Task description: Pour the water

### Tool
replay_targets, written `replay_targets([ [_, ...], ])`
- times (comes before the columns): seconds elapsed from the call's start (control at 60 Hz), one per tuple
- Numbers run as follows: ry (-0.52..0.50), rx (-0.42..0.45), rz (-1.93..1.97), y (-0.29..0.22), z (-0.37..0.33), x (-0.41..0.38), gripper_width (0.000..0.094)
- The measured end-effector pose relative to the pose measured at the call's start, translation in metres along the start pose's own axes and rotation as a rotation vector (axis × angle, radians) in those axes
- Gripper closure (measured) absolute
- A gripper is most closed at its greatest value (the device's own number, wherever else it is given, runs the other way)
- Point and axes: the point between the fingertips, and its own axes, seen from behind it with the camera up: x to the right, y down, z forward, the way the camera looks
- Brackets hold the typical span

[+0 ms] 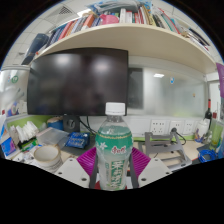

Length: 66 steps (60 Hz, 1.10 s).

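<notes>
A clear plastic water bottle with a white cap and green label [113, 150] stood upright between the gripper [112, 172]'s two fingers, whose magenta pads [88, 160] pressed against its sides, so the fingers were clamped on it. Behind the bottle rose a large dark computer monitor [78, 82], and above the monitor ran a pale wooden shelf of books [120, 35]. Left of the bottle, lower down, sat a small round white bowl [45, 153] on the cluttered desk [170, 150].

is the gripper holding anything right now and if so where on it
Yes: the jaws are shut on the bottle, gripping its labelled body, below the white cap.
</notes>
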Motion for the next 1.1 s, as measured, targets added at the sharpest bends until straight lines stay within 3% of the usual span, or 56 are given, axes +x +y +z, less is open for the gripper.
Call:
replay_targets([
  [0.067, 0.017, -0.031, -0.036, 0.005, -0.001, 0.003, 0.0383],
  [0.15, 0.035, -0.089, -0.042, 0.017, -0.007, 0.007, 0.0216],
  [0.233, 0.032, -0.124, -0.031, 0.020, -0.027, 0.006, 0.0133],
  [0.55, 0.156, -0.247, 0.105, -0.022, -0.149, 0.009, 0.0123],
  [0.783, 0.209, -0.184, 0.112, -0.088, -0.199, -0.014, 0.0113],
  [1.1, 0.201, -0.151, 0.098, -0.109, -0.212, -0.032, 0.0108],
])
